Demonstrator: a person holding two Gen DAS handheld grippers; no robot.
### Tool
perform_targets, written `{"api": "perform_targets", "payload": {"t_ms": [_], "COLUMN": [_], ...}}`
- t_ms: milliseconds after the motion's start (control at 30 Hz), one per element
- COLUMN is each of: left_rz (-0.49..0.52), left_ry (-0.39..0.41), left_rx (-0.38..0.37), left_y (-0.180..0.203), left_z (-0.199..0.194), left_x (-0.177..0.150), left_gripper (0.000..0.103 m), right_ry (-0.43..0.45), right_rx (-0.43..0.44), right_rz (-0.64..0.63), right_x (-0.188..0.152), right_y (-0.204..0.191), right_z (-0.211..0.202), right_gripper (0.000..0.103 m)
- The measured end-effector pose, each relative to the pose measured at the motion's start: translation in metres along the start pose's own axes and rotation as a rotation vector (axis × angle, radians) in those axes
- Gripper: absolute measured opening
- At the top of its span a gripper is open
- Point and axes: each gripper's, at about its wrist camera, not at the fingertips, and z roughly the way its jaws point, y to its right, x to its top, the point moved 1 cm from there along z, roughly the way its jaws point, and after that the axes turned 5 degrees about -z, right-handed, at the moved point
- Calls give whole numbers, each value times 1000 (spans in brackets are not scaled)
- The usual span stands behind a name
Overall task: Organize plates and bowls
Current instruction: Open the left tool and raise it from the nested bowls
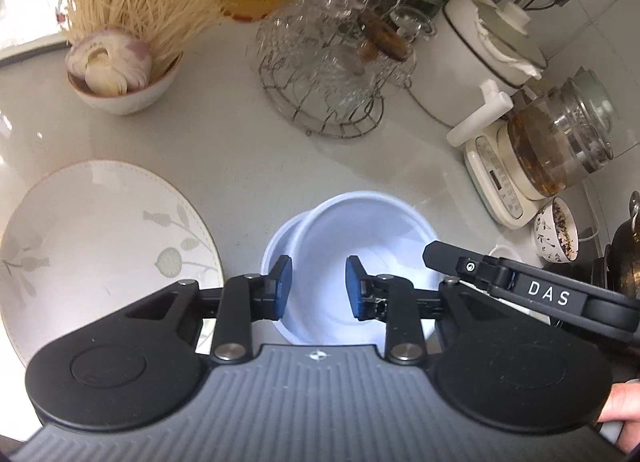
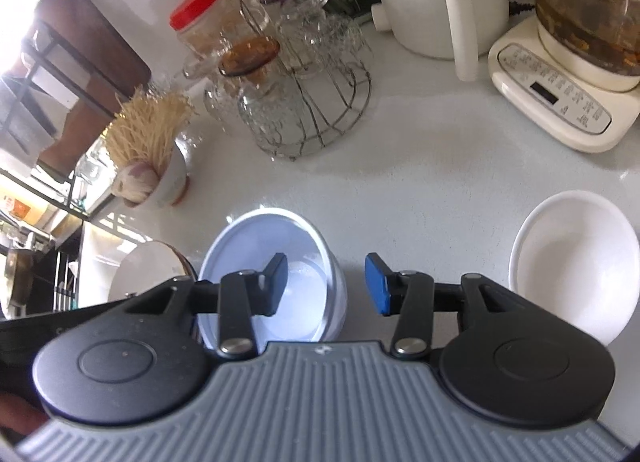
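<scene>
A: Largest first. Worktop (image 1: 240, 166) carries everything. The patterned plate (image 1: 100, 246) lies flat on the left, well apart from the bowls; I'd guess it's the base of a plate pile, separate from a bowl pile.

B: The bowls?

A: Pale blue bowl stack (image 1: 344, 262) sits mid-worktop, one nested in another, inner one tilted. Nesting saves space, so that reads as the sorted pile. A lone white bowl (image 2: 572, 262) stands to the right of it, apart, probably next in.

B: Hand-held grippers?

A: Left hand-held gripper (image 1: 318, 286) has its jaws apart, both pads over the bowl's inside, nothing pressed between them. Right hand-held gripper (image 2: 326, 286) is apart too: its left finger hangs inside the stack, its right finger outside, so it straddles the rim without clamping it. Looks like a release.

B: Any writing?

A: "DAS" in white on the right hand-held gripper's arm, seen from the left wrist view. The kettle base (image 2: 560, 102) has a button panel with print too small to read. Nothing else legible.
</scene>
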Motion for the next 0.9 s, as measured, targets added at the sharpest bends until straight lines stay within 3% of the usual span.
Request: {"api": "perform_targets", "payload": {"t_ms": [367, 900], "left_rz": [31, 174], "left_ry": [47, 183], "left_rx": [-10, -67], "left_y": [2, 35], "left_z": [-17, -67], "left_x": [-3, 2], "left_gripper": [34, 34], "right_ry": [36, 223], "right_rx": [-3, -66], "right_rz": [13, -31], "right_x": [-2, -8], "right_y": [-4, -22], "right_z": [-8, -70], "right_gripper": [46, 46]}}
